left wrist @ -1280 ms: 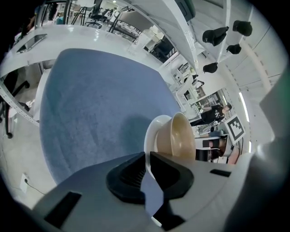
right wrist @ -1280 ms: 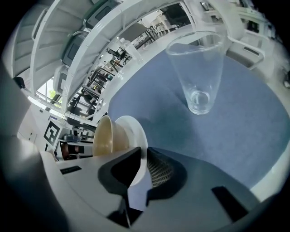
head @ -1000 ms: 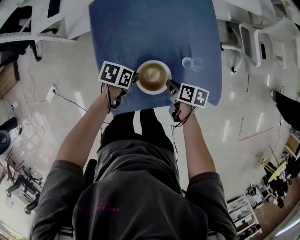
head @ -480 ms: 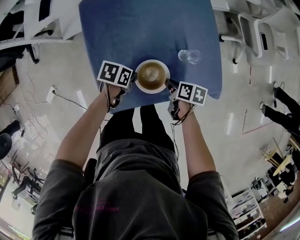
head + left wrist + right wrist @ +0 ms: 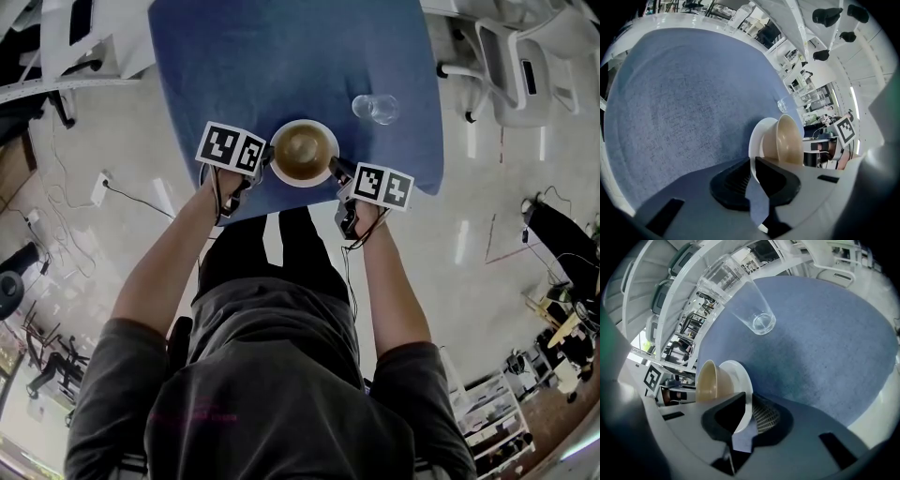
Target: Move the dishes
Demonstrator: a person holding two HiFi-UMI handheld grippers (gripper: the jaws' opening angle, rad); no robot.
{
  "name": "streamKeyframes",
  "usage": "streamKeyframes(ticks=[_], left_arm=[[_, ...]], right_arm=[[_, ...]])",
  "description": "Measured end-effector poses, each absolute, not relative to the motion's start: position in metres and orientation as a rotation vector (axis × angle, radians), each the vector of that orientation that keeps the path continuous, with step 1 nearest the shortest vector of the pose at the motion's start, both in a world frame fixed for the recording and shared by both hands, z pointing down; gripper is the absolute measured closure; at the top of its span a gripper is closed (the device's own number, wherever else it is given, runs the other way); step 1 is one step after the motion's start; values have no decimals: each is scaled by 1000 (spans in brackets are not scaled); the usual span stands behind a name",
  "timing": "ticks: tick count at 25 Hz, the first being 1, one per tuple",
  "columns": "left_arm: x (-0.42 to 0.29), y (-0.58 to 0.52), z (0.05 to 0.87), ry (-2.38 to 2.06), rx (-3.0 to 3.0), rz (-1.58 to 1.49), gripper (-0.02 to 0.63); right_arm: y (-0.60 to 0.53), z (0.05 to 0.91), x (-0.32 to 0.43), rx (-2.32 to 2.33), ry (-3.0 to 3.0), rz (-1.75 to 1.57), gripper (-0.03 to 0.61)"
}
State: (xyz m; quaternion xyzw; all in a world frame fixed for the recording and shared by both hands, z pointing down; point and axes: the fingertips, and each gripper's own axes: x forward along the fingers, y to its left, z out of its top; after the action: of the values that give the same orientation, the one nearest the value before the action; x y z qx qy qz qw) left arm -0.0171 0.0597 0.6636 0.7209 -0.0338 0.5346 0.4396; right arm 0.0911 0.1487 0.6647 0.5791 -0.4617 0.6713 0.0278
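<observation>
We pinch the plate (image 5: 306, 181) (bowl (image 5: 304, 150) aboard) with left gripper (image 5: 269, 167) and right gripper (image 5: 337, 172) fingers; it has drifted from the glass (image 5: 375, 108) toward the near edge of the worktop (image 5: 281, 66), so we judge the move under way.

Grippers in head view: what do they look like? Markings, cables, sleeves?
Left gripper and right gripper each carry a white cube with black square markers. Up close, bodies are grey plastic, jaw pads black and ribbed. Thin dark cables loop by the wrists. The person wears a grey short-sleeved T-shirt; forearms uncovered.
</observation>
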Motion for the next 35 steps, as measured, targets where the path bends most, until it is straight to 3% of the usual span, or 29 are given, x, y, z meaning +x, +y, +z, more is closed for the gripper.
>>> streamKeyframes(ticks=[18,24,35], left_arm=[[-17,61,667,-139,1778,1312,570],[-24,63,666,-175,1782,1329,512],[-30,41,638,-359,1858,1283,511]], right_arm=[[149,669,90,1787,-1418,2049,528],[149,666,95,1795,-1427,2009,528],[157,640,132,1894,-1508,1920,528]])
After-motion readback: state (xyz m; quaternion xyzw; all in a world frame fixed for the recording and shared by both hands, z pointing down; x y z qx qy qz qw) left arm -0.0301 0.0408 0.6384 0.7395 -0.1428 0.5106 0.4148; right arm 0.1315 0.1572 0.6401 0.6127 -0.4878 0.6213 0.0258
